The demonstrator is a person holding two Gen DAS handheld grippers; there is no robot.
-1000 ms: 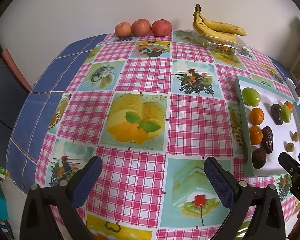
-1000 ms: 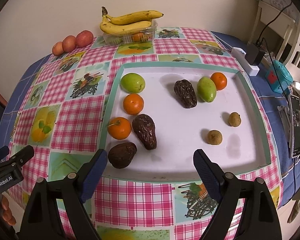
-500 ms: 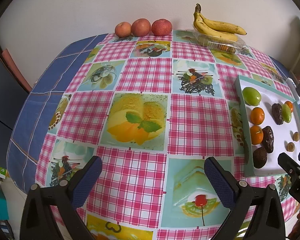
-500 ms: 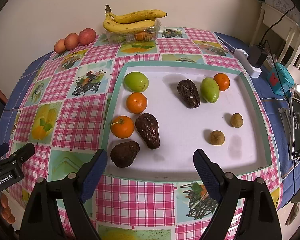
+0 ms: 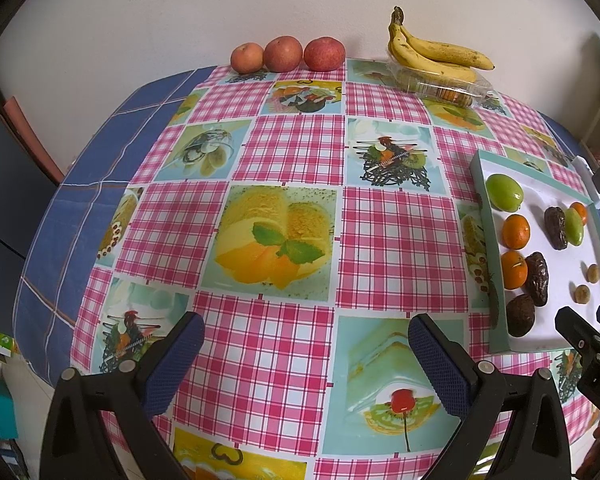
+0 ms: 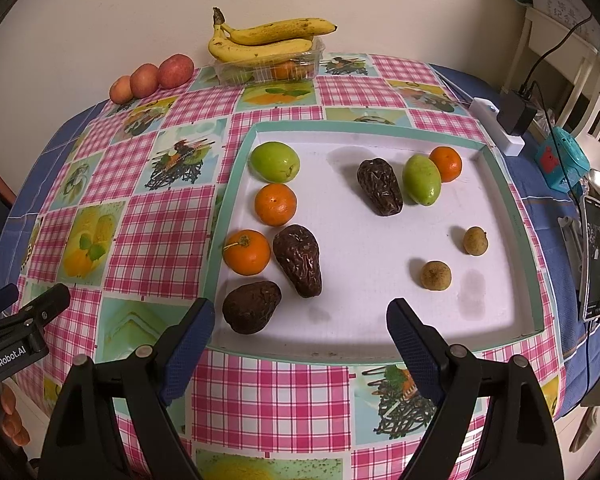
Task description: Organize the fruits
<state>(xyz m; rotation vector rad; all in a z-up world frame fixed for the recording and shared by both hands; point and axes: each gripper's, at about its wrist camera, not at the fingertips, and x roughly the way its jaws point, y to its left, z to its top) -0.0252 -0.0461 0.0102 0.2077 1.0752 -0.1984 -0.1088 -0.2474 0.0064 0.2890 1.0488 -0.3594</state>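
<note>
A white tray with a teal rim lies on the table and holds mixed fruit: two green fruits, three oranges, three dark wrinkled avocados and two small brown fruits. The tray also shows at the right of the left wrist view. My right gripper is open and empty, hovering at the tray's near edge. My left gripper is open and empty over the tablecloth, left of the tray.
Three red apples and bananas on a clear plastic box stand at the back by the wall. A white power adapter, a teal toy and a phone lie right of the tray.
My right gripper has drifted slightly left and forward, so the tray sits more to the right in its view. My left gripper has barely moved. Both stay open.
</note>
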